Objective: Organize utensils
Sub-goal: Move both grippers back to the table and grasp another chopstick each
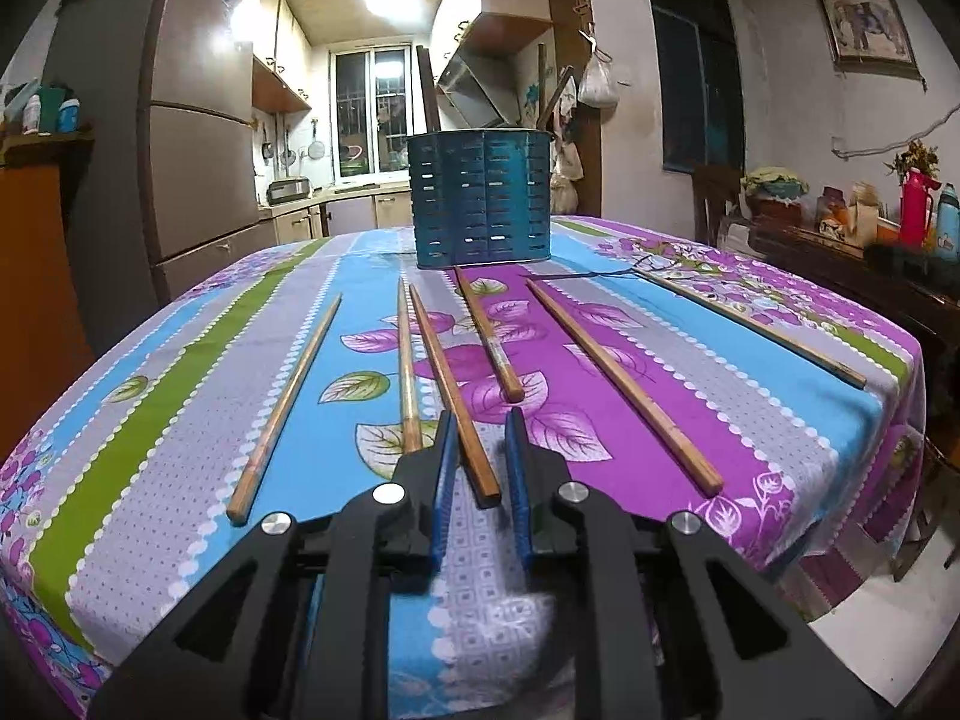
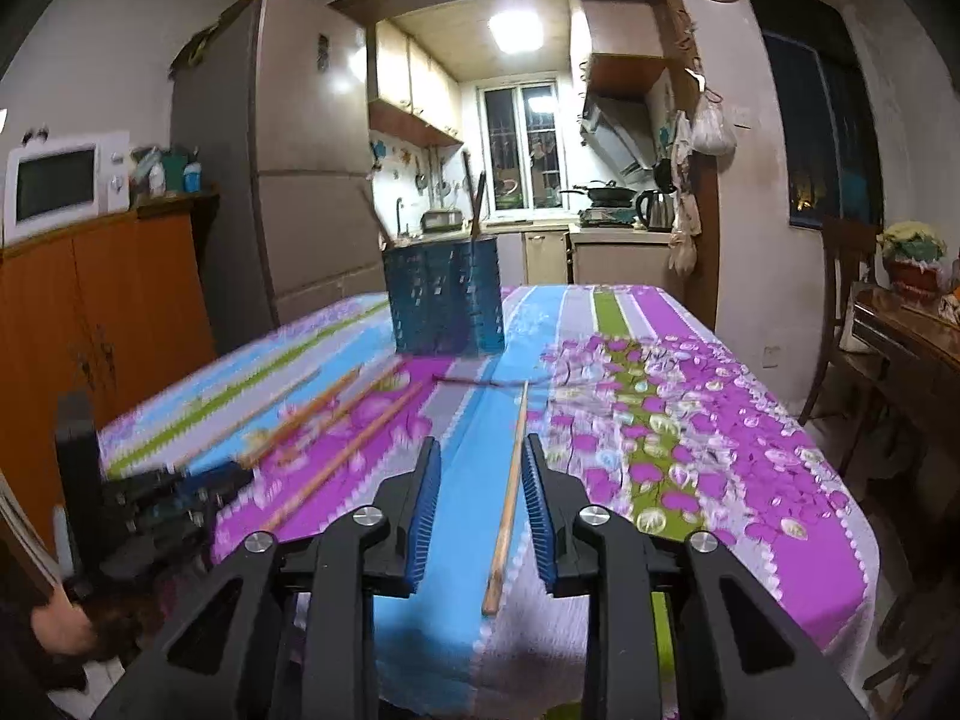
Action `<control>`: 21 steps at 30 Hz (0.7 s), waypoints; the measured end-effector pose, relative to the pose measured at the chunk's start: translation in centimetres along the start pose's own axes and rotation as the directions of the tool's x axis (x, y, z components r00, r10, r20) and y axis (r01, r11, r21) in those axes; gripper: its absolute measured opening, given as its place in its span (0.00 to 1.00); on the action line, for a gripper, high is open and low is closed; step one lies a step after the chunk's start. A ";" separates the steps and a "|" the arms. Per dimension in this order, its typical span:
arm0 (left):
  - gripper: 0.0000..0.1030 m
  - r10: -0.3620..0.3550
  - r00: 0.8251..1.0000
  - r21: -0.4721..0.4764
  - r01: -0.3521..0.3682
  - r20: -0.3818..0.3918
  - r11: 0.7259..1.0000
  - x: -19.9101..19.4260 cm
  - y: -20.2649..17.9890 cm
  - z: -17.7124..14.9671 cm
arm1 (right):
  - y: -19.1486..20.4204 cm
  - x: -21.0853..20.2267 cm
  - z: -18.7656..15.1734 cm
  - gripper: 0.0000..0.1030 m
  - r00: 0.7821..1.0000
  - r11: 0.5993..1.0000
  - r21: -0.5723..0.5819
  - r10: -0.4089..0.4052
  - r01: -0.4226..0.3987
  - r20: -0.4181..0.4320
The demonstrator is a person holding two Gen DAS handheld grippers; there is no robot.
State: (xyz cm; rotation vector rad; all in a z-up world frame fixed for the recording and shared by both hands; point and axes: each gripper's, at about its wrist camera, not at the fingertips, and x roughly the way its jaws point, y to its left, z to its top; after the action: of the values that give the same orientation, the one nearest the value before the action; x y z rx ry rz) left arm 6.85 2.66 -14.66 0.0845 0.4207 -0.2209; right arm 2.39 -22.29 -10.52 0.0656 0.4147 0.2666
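Several wooden chopsticks lie on the striped floral tablecloth point(image 1: 600, 372). A blue slotted utensil holder point(image 1: 483, 198) stands at the table's far middle with a few sticks in it; it also shows in the right wrist view point(image 2: 444, 297). My left gripper point(image 1: 482, 438) is open, its blue pads on either side of the near end of one brown chopstick point(image 1: 453, 393). My right gripper point(image 2: 482, 468) is open around a thin chopstick point(image 2: 509, 492) lying between its fingers. The left gripper point(image 2: 180, 498) shows blurred at the left of the right wrist view.
Other chopsticks lie left point(image 1: 285, 402) and right point(image 1: 624, 387) of the left gripper, and one far right point(image 1: 756, 327). A fridge point(image 1: 198, 138) and orange cabinet point(image 2: 90, 324) stand left of the table. A wooden sideboard with bottles point(image 1: 870, 240) is on the right.
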 end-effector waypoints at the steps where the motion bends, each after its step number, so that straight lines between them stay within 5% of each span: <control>1: 0.14 0.001 1.000 0.000 -0.001 0.002 1.000 0.0 0.0 0.0 | 0.0 0.2 -0.9 0.24 1.000 1.000 0.001 -0.001 0.001 -0.013; 21: 0.15 0.028 0.999 0.000 -0.028 0.037 1.000 -0.6 -0.5 -0.5 | -0.4 1.9 -4.9 0.17 0.999 1.000 -0.007 -0.018 0.018 -0.030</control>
State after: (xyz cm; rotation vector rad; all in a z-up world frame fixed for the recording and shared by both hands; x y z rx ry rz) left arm 5.98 2.36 -14.93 0.0866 0.3819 -0.1949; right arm 2.20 -22.13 -15.82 0.0518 0.4439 0.2513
